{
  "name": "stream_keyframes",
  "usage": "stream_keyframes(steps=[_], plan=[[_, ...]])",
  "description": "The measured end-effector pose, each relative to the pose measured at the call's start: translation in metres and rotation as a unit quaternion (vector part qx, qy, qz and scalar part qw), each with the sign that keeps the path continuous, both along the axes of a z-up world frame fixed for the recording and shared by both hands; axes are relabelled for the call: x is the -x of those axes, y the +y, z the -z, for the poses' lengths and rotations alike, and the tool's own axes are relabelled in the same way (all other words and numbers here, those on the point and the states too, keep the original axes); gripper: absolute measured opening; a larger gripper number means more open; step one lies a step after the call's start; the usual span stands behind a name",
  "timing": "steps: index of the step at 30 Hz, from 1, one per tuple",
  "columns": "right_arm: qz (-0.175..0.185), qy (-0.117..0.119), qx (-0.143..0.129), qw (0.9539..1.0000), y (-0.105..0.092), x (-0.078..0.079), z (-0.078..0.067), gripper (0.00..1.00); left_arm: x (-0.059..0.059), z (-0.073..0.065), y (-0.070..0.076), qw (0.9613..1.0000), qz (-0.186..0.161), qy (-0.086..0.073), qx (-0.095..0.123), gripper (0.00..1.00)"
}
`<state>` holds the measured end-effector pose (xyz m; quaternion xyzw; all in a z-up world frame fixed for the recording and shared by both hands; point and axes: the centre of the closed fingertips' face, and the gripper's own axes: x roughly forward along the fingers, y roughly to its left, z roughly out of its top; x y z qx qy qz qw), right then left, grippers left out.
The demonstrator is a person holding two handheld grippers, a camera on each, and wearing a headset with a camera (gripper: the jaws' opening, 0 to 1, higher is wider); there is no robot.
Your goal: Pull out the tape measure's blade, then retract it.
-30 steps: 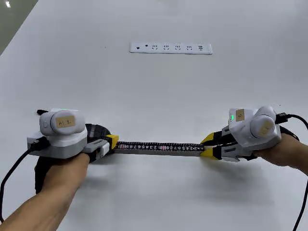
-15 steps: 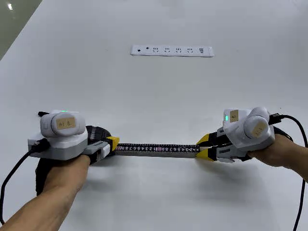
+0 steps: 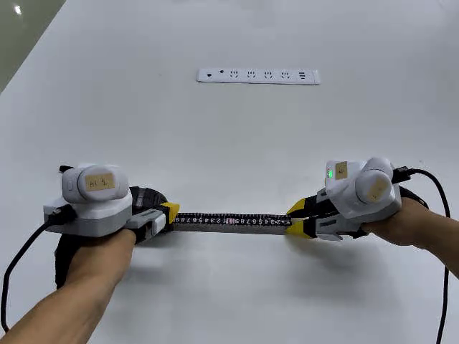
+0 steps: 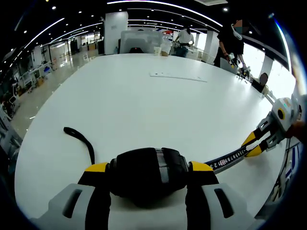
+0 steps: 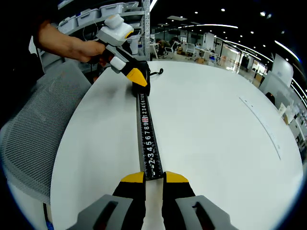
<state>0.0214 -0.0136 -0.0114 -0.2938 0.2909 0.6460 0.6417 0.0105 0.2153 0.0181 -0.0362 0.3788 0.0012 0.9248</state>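
Note:
The black tape measure case [image 3: 146, 198] lies on the white table [image 3: 229, 136], and my left gripper [image 3: 163, 215] is shut on it; its yellow-tipped jaws press the case [image 4: 148, 170] from both sides. The dark numbered blade [image 3: 233, 220] runs flat along the table to the right. My right gripper [image 3: 294, 218] is shut on the blade's free end. From that gripper [image 5: 154, 177] the blade [image 5: 146, 136] stretches away to the case [image 5: 144, 85] and the left gripper [image 5: 130, 72]. A black wrist strap [image 4: 79, 139] trails from the case. The right gripper [image 4: 256, 143] holds the blade end [image 4: 228, 159].
A white power strip [image 3: 258, 75] lies on the far part of the table. Cables trail from both grippers towards the person. A grey mesh chair back [image 5: 29, 134] stands by the table edge. People [image 4: 230, 38] stand beyond the table's far end.
My right gripper has moved left towards the case with the blade end in it, so the drawn-out length is shorter. The left gripper and the case have stayed put.

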Motion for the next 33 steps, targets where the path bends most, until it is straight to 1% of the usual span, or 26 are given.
stream_keyframes(steps=[33], plan=[[-0.005,0.004,-0.01,0.9999,0.025,0.002,0.0,0.09,-0.001,0.001,0.001,1.0,0.001,0.001,0.004,0.58]])
